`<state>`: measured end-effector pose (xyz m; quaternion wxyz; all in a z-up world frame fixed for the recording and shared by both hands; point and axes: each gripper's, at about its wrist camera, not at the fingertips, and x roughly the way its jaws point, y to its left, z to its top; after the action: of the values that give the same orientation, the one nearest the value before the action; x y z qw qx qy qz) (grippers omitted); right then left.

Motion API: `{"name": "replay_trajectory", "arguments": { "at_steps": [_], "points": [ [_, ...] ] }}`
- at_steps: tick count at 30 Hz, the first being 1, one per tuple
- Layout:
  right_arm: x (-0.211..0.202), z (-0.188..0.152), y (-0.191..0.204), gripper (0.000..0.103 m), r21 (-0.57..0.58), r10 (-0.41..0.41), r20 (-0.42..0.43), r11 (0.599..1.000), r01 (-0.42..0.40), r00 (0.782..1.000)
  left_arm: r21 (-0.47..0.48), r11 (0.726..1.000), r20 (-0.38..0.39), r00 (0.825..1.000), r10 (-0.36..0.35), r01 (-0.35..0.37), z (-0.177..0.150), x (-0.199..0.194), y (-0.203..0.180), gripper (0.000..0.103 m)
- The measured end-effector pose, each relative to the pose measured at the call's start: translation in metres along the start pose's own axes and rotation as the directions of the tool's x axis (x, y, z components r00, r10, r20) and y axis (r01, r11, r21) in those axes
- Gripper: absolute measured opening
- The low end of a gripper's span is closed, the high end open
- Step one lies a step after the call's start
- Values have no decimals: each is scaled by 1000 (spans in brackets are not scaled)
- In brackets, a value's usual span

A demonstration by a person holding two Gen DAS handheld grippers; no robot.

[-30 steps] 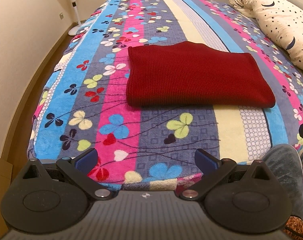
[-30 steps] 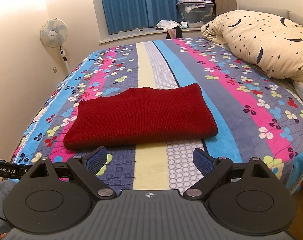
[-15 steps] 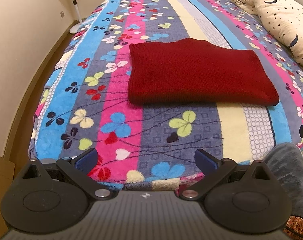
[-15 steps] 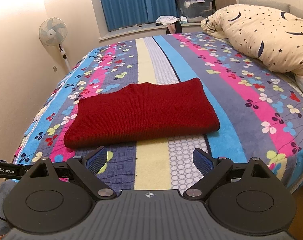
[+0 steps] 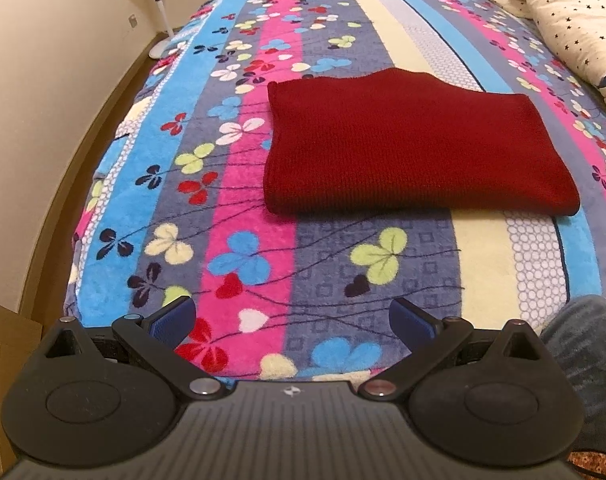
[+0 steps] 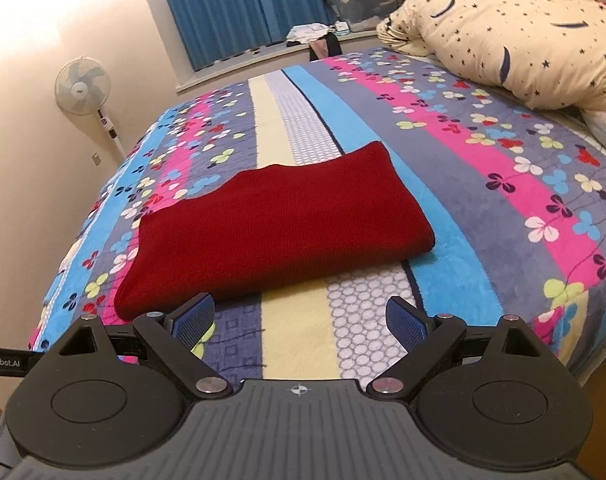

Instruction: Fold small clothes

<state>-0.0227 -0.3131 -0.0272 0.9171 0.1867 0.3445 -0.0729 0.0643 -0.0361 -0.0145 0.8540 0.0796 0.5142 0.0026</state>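
Both tools are empty with jaws spread wide: your left gripper and right gripper hover over the near edge of the bed, short of the garment. If another fold is wanted, bring each one to a near corner and pinch all layers together, so that none slips. The dark red knitted garment lies flat on the striped, clover-patterned blanket, already folded into a thick, tidy rectangle with rounded edges, well apart from the star-patterned pillow.
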Motion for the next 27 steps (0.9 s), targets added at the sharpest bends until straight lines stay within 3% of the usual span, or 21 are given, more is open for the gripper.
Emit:
{"name": "replay_trajectory", "arguments": {
  "at_steps": [6, 12, 17, 20, 26, 27],
  "points": [
    [38, 15, -45, 94, 191, 16, 2, 981, -16, 1000, -14, 1000, -47, 999, -4, 4, 14, 18, -6, 103],
    [98, 26, -106, 94, 434, -6, 23, 901, -5, 1000, -34, 999, -69, 997, 38, -40, 32, 35, -3, 103],
    [155, 28, -144, 91, 521, -52, 2, 852, 43, 999, -72, 995, -112, 991, 66, -75, 44, 57, 10, 103],
    [193, 26, -165, 83, 629, -7, -54, 776, 40, 998, -96, 991, -138, 987, 81, -95, 49, 69, 17, 103],
    [240, 12, -189, 84, 792, 77, -12, 609, -38, 997, -124, 986, -175, 981, 88, -111, 56, 85, 30, 103],
    [241, 14, -189, 53, 794, 103, 8, 604, -69, 995, -130, 985, -176, 980, 89, -113, 57, 87, 31, 103]
  ]
}}
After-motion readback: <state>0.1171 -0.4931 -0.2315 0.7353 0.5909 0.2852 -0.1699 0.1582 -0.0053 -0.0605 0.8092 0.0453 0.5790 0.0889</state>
